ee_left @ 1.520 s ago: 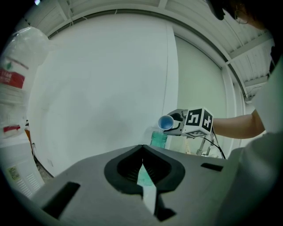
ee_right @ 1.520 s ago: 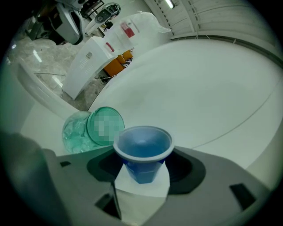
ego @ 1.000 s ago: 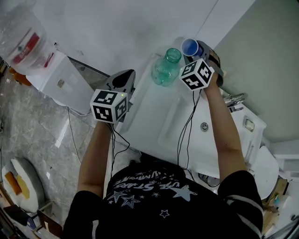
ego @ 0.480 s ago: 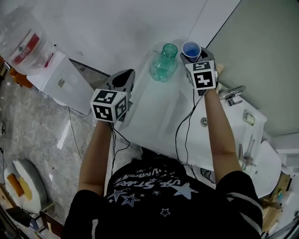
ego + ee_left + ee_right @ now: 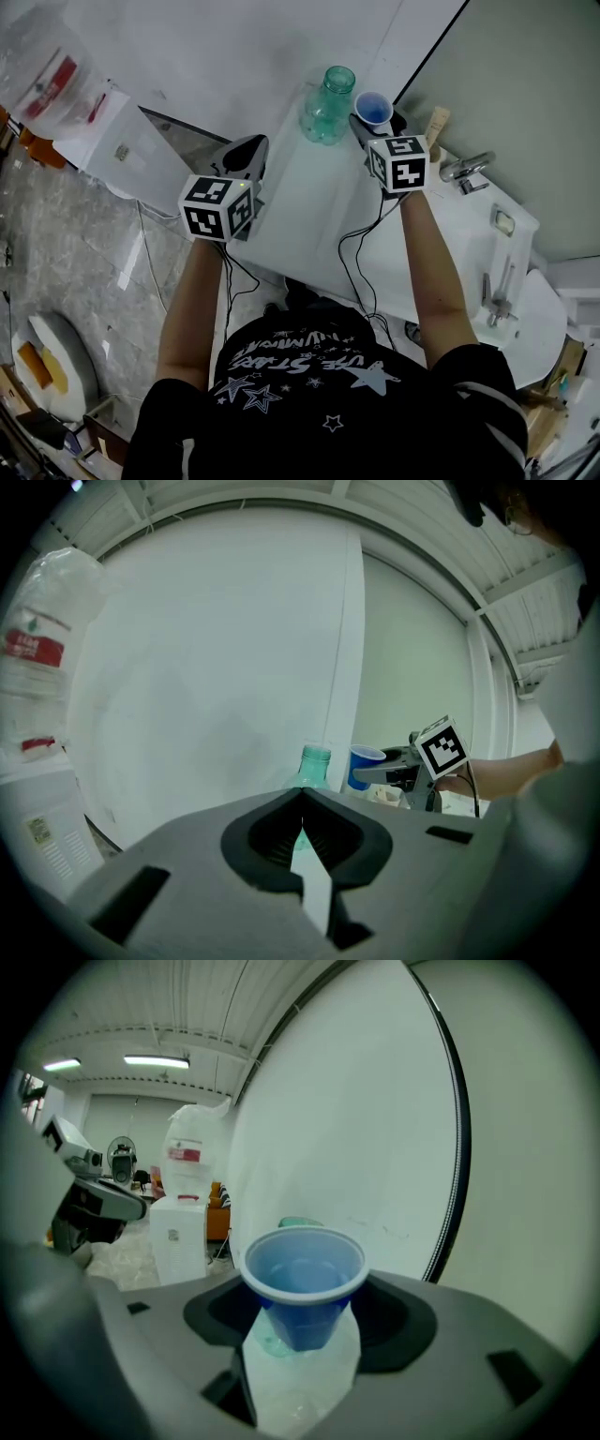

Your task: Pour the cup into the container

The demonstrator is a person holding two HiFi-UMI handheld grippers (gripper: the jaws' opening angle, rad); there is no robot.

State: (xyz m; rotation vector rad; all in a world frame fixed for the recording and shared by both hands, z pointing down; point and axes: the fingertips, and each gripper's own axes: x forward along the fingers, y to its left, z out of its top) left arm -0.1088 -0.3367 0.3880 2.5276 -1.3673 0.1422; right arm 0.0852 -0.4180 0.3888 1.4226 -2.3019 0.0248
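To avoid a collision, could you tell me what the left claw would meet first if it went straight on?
Probably the green bottle, which shows directly beyond the tips of the shut left claw; how far off is unclear.

The head camera is looking steeply down from above the person's shoulders, taking in both arms, the counter (image 5: pixel 309 220) and the floor (image 5: pixel 66 244) at left. The left gripper (image 5: pixel 247 153) camera is riding behind its jaws, facing across the counter toward the wall and seeing the bottle (image 5: pixel 313 765), cup (image 5: pixel 364 766) and right gripper (image 5: pixel 377 774) well off. The right gripper camera is looking along its jaws with the cup very near, the bottle top just behind it, and is catching the left gripper and dispenser (image 5: pixel 178 1237) at left. All three views are sharing cup and bottle.
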